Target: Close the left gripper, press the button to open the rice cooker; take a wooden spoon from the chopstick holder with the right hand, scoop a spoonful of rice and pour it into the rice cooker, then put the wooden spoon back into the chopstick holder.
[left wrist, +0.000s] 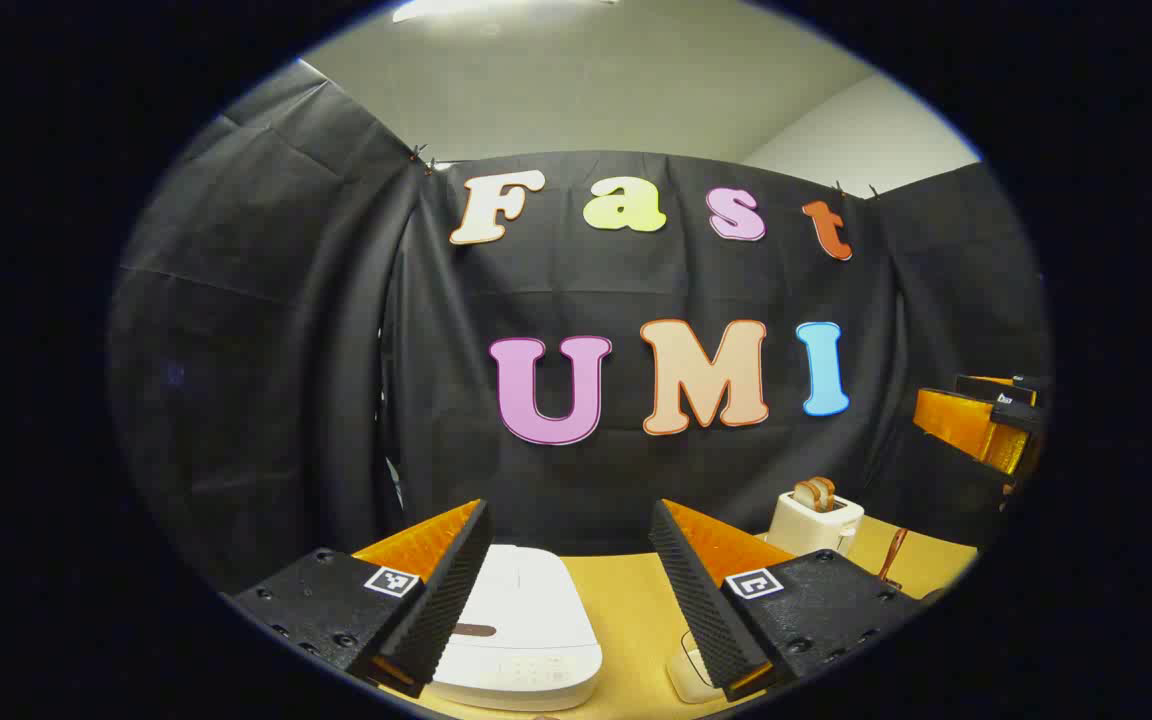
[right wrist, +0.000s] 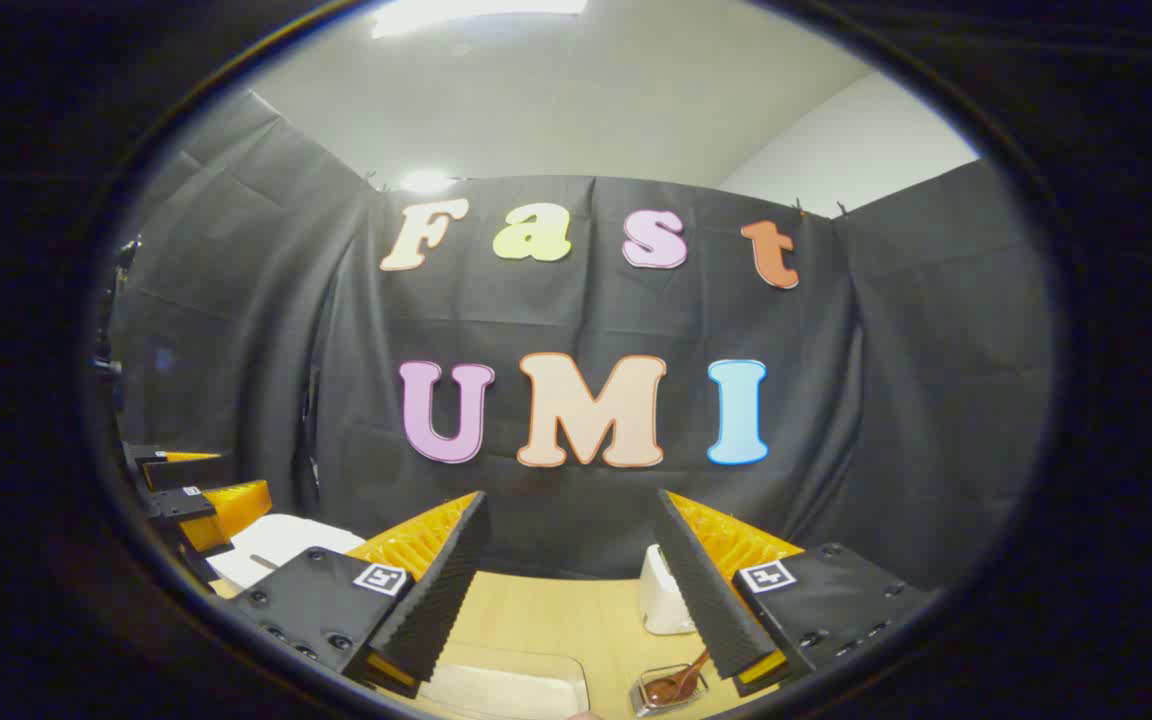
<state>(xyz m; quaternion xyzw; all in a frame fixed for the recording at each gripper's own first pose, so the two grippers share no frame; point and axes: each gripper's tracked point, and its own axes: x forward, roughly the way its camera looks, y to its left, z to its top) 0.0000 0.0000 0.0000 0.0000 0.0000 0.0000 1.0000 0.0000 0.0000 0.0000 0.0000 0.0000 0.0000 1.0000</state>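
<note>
Both grippers, left (left wrist: 568, 590) and right (right wrist: 571, 590), hover with jaws open, holding nothing. A closed white rice cooker (left wrist: 521, 630) sits on the yellow wooden tabletop (left wrist: 636, 610).

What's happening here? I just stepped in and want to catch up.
A person holds two grippers above a tan wooden table. The left gripper hangs open over the closed white rice cooker. The right gripper is open too, holding nothing, above a clear tray of white rice. The brown wooden spoon sits in its small clear holder. A white toaster stands behind.
</note>
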